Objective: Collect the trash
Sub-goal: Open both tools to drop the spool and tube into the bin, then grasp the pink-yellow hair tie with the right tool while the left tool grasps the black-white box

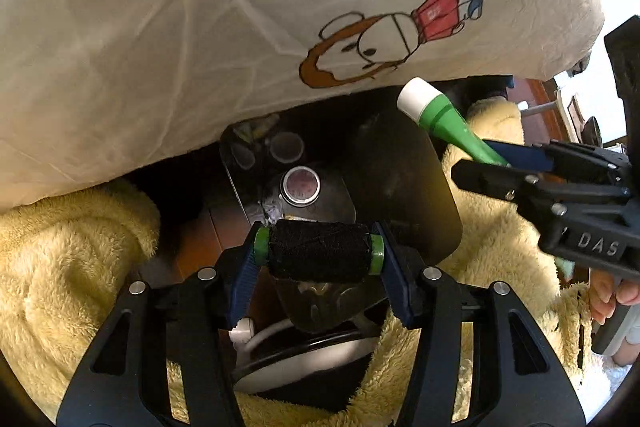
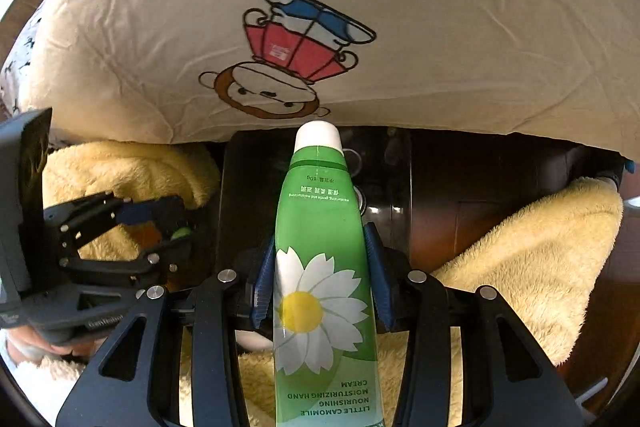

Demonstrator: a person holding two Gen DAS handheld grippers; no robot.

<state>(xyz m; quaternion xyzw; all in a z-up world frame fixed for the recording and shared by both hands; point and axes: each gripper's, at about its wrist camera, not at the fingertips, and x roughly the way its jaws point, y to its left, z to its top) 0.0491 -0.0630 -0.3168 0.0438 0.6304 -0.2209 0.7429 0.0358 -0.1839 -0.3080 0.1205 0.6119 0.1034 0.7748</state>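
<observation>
While the left gripper (image 1: 318,253) pinched a black thread spool (image 1: 318,251) at lower centre, its jaws pressed both ends. The right gripper (image 2: 322,287) clamped a green hand-cream tube (image 2: 320,267).

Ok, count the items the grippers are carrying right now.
2. A black spool with green ends sits clamped in the left gripper; a green hand cream tube in the right gripper. Nothing else appears held.

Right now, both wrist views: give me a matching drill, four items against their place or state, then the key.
Items:
1 black spool
2 green tube
3 trash bin
4 yellow blanket

States:
A open below both grippers
B clamped end to end in left gripper
C bunched around the bin
D cap-forward in right gripper

Pairs: 1-B, 2-D, 3-A, 4-C
</observation>
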